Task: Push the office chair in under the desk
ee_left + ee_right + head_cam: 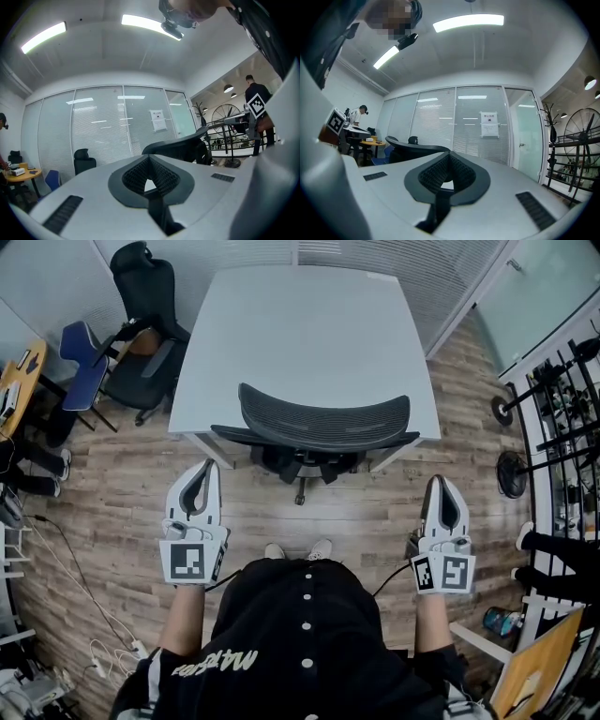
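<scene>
The wooden floor (112,502) lies open between the person and the white desk (300,324), which stands square ahead with its front edge running left to right. The office chair (323,423) sits at the middle of that edge. Its curved mesh back overlaps the desk front, its seat appears to be already beneath the top, and part of its base shows on the floor just below. The chair looks largely tucked in, so any remaining push would go straight forward, away from the person. The back's long axis runs across, parallel to the desk edge, with an end toward each hand. The left gripper (202,474) hovers near the back's left end and the right gripper (439,488) near its right end. Both point level toward the desk, neither touches the chair, and the left looks slightly the closer. Each has its jaws pressed together with nothing between them. Sideways room is ample: a black chair (141,296) and a blue chair (89,362) stand well apart at the far left, a dark rack (562,399) lines the right, and loose cables (75,568) trail on the floor at the left.
</scene>
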The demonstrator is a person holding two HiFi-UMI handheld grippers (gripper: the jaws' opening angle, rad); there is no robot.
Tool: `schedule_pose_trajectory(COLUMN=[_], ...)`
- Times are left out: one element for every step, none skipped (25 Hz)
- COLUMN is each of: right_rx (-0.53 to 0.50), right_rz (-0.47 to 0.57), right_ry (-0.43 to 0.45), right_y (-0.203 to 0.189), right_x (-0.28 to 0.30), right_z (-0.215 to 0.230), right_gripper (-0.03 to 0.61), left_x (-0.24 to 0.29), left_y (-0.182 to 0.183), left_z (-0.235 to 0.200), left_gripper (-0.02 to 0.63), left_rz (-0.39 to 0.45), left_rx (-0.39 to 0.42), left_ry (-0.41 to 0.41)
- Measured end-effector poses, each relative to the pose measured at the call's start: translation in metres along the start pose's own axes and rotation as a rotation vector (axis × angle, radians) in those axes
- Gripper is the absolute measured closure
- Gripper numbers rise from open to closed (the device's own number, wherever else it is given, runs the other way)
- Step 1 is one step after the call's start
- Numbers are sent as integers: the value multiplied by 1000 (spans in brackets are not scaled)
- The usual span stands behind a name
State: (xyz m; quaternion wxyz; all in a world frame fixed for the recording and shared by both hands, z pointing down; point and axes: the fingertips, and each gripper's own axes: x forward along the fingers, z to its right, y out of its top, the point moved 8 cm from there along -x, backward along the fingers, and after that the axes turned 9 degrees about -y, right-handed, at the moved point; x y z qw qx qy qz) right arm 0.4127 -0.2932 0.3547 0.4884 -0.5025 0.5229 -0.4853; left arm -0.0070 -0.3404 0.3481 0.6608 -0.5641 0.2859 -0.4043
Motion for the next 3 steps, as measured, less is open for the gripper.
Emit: schedule_pose_trajectory(right_rx=[-2,-3,-4], right_rz=[0,0,1], right_ry=[1,1,2], right_y=[0,0,0], right_x=[0,0,0], right_z=[0,-1,-1], right_gripper=[551,551,551], left_x=[0,0,0], left_y=[0,0,0], left_z=[0,0,0], left_gripper=[597,597,597], left_rz=[1,2,3], left_rx=[-1,-2,-3], left_ry=[0,0,0])
